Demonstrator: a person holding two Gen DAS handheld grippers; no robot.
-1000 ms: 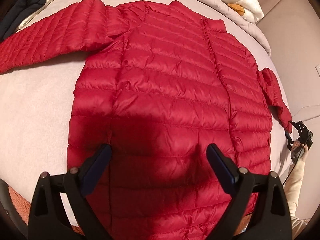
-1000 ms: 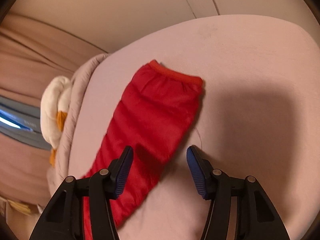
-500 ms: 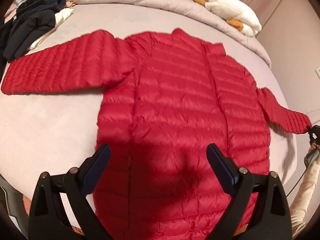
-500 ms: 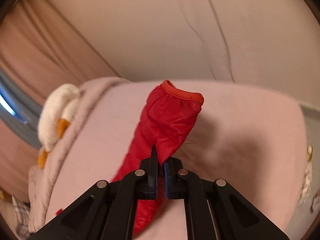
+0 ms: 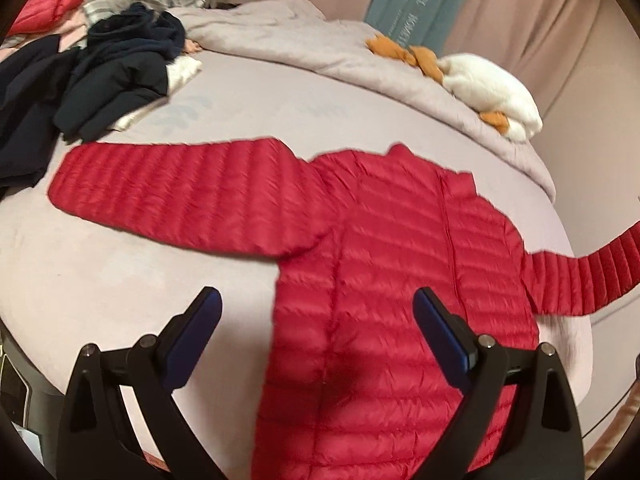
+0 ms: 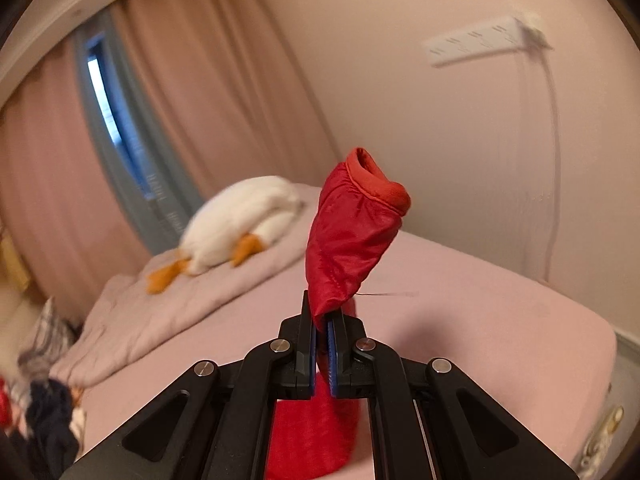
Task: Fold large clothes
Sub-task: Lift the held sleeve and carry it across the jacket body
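Observation:
A red quilted puffer jacket (image 5: 384, 280) lies spread flat on the bed, zip up, one sleeve (image 5: 172, 188) stretched out to the left. Its other sleeve (image 5: 592, 276) is lifted off the bed toward the right edge of the left wrist view. My left gripper (image 5: 316, 316) hovers open above the jacket's lower body, holding nothing. My right gripper (image 6: 320, 320) is shut on that raised sleeve near its cuff (image 6: 360, 224), which stands up above the jaws; more red fabric hangs below them.
A heap of dark clothes (image 5: 100, 72) lies at the bed's far left. A rumpled grey duvet (image 5: 320, 48) with a white plush goose (image 5: 488, 88) runs along the far side. Curtains and a wall power strip (image 6: 484, 40) stand beyond the bed (image 6: 520, 320).
My right gripper closed on the sleeve near its cuff and lifted it off the bed. The left gripper rose and tilted up, so more of the bed and far clothes show.

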